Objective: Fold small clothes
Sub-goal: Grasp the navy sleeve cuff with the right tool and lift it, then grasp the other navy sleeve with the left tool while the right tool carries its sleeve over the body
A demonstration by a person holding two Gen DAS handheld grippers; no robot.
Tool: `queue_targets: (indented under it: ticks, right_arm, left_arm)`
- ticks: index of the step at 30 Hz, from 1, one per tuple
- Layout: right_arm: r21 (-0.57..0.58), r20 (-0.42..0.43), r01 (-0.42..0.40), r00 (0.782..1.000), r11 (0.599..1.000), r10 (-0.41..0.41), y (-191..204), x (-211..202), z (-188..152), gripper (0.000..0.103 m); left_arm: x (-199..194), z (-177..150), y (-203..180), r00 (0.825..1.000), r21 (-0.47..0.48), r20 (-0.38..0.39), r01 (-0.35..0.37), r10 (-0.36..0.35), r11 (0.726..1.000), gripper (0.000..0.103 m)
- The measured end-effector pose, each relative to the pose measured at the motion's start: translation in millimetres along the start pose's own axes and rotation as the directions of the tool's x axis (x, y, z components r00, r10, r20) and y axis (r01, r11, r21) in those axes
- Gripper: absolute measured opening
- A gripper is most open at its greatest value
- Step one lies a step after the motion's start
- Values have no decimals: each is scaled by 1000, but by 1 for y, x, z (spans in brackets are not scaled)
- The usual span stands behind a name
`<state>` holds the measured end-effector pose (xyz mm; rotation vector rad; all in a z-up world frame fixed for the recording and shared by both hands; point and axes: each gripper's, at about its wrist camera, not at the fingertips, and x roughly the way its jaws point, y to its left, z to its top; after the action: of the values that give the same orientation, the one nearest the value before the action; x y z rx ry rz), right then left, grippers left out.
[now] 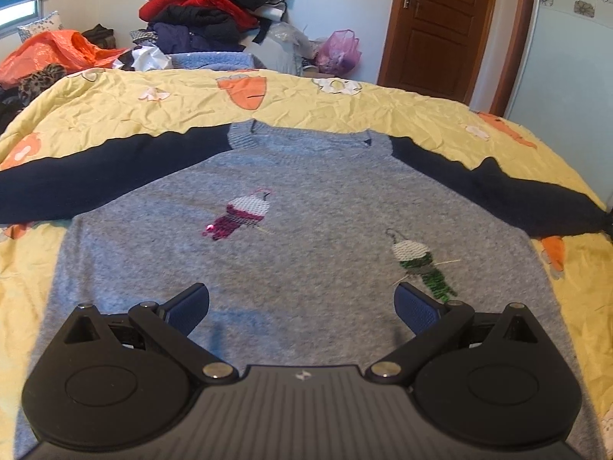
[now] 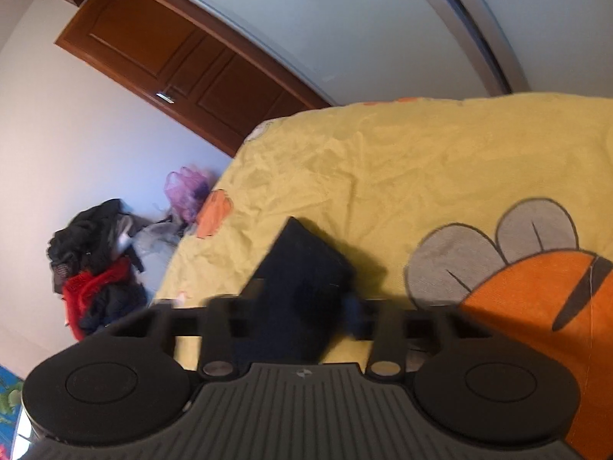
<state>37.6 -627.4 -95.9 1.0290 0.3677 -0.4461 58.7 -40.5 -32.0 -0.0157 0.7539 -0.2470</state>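
Observation:
A small grey knit sweater (image 1: 306,199) lies flat and face up on the yellow bedspread (image 1: 383,111), both navy sleeves spread out to the sides. Two sequin figures decorate its chest. My left gripper (image 1: 300,291) hovers over the lower middle of the sweater, open, with nothing between its blue pads (image 1: 187,310). In the right wrist view, my right gripper (image 2: 306,306) is rolled sideways and shut on the end of the right navy sleeve (image 2: 302,264). The cuff sticks out past the fingers above the yellow bedspread (image 2: 383,161). The picture there is blurred.
Behind the bed is a tall pile of red, black and blue clothes (image 1: 214,7), an orange plastic bag (image 1: 57,51) and a pink bag (image 1: 339,51). A brown wooden door (image 1: 440,27) stands at the far right. The bed's far edge curves close behind the sweater's collar.

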Motion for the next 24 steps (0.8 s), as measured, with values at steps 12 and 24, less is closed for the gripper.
queue_targets:
  ticks: [12, 24]
  right_arm:
    - [-319, 89, -61, 992, 946, 94, 73, -24, -53, 16]
    - [-450, -183, -291, 955, 844, 232, 150, -18, -159, 16]
  left_arm:
    - [35, 53, 10, 967, -285, 4, 245, -254, 927, 103]
    - [105, 89, -65, 825, -398, 36, 529, -563, 749, 103]
